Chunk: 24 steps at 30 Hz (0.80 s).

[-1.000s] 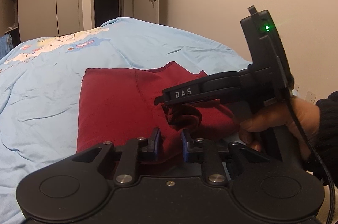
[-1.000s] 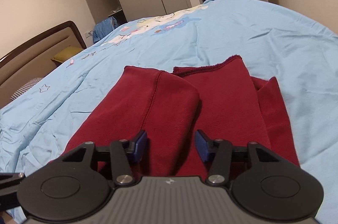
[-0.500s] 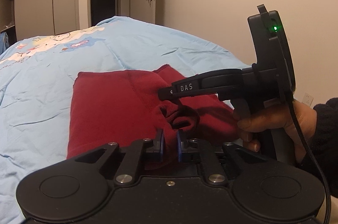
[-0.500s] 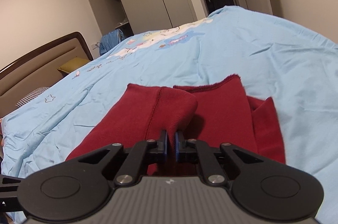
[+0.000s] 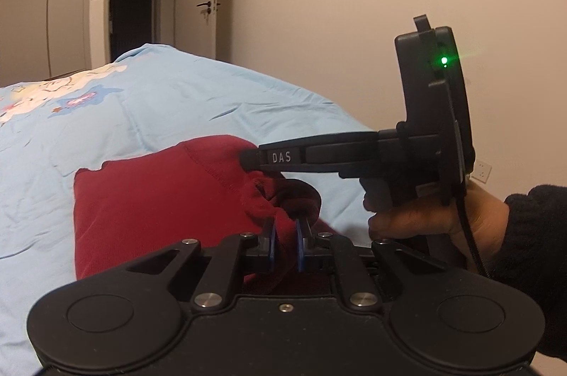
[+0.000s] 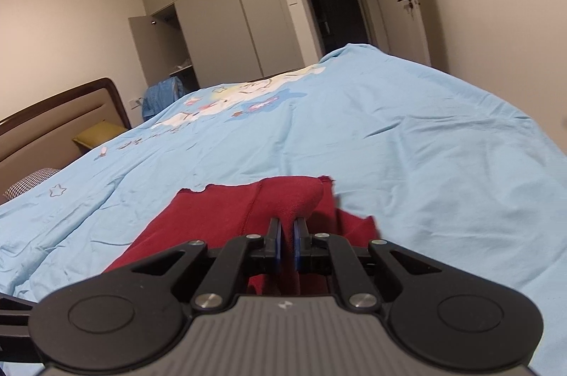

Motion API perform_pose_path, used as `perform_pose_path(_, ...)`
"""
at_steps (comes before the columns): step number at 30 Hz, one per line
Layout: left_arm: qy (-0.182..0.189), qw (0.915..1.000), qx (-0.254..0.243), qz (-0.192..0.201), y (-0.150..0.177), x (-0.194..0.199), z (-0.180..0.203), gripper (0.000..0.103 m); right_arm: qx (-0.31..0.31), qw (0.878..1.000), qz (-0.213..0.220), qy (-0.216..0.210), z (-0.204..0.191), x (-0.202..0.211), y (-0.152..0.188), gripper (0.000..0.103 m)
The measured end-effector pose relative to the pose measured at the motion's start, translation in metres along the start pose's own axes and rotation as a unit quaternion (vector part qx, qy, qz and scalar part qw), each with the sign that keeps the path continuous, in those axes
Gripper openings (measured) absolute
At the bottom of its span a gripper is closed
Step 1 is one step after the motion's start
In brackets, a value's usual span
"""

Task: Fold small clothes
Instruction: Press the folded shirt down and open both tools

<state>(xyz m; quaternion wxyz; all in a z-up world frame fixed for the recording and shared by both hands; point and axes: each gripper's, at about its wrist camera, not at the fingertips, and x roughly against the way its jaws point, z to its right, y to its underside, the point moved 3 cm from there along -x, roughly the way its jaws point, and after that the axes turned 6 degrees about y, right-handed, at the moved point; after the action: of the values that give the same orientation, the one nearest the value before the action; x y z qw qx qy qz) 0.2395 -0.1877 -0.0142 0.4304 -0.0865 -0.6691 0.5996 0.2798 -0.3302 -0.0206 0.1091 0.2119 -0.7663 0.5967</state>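
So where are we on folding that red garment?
Partly done: the red garment lies on the blue bedspread with one side already doubled over. In hand: the left gripper and right gripper are both shut on its near edge. Left: carrying that edge across and flattening.

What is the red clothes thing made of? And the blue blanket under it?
The red garment looks like thick, soft knit, maybe fleece or sweatshirt cotton: matte, fuzzy, with a stitched seam and a frayed edge. Both tools, left and right, pinch it. The blue bed cover looks like thin, smooth woven cotton: fine sharp creases and a printed cartoon picture. I can't be sure of either.
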Motion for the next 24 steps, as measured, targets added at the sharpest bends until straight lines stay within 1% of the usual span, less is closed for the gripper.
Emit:
perform_pose_path(6, 0.024, 0.9997, 0.0, -0.008, -0.006, -0.022, 0.012, 0.011, -0.023, 1.0, -0.002, 0.02, 0.026, 0.002, 0.002, 0.008)
perform_pose_path(15, 0.037, 0.9991, 0.002, -0.022, -0.005, -0.039, 0.016, 0.011, -0.03, 0.999, -0.009, 0.032, 0.036, 0.003, 0.008, 0.008)
perform_pose_path(19, 0.042, 0.9986, 0.005, -0.033, -0.005, -0.048, 0.012, 0.011, -0.034, 0.998, -0.022, 0.037, 0.038, 0.0, 0.015, 0.008)
perform_pose_path(22, 0.048, 0.9977, 0.011, -0.045, -0.005, -0.055, 0.009, 0.014, -0.039, 0.998, -0.032, 0.042, 0.041, -0.002, 0.022, 0.008)
perform_pose_path(24, 0.056, 0.997, 0.024, -0.047, -0.006, -0.057, 0.006, 0.019, -0.043, 0.997, -0.035, 0.044, 0.042, -0.002, 0.024, 0.009)
